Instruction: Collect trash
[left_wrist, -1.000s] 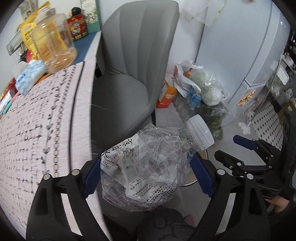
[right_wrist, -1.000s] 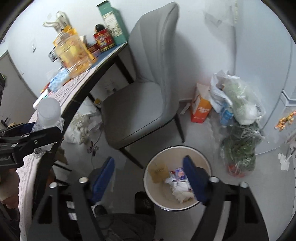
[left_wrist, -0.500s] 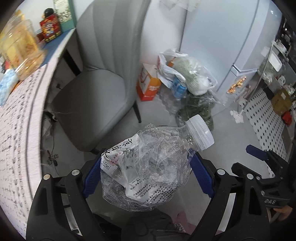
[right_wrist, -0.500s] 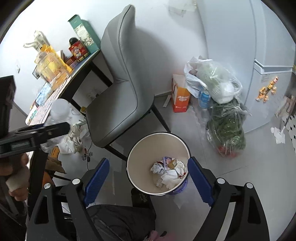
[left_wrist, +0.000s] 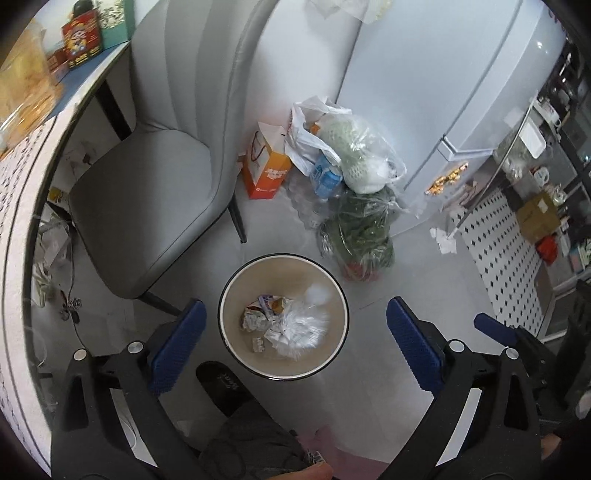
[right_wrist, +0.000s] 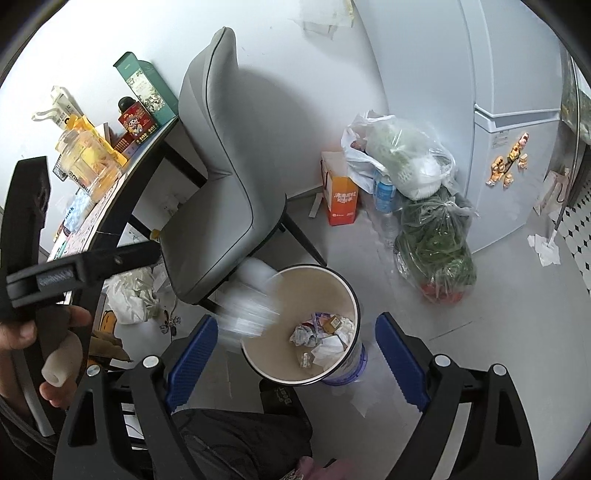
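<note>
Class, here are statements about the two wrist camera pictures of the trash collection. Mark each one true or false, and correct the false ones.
1. The left gripper is open with nothing between its fingers. True.
2. The crushed plastic bottle lies on the grey chair. False: it shows blurred at the trash bin, among crumpled paper in the left wrist view.
3. The trash bin stands on the floor in front of the chair. True.
4. The right gripper grips a paper ball. False: it is open and holds nothing.
5. The orange box sits on the table. False: it stands on the floor.

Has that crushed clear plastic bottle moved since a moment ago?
Yes. The crushed clear plastic bottle has left the left gripper and dropped down into the round beige bin.
</note>
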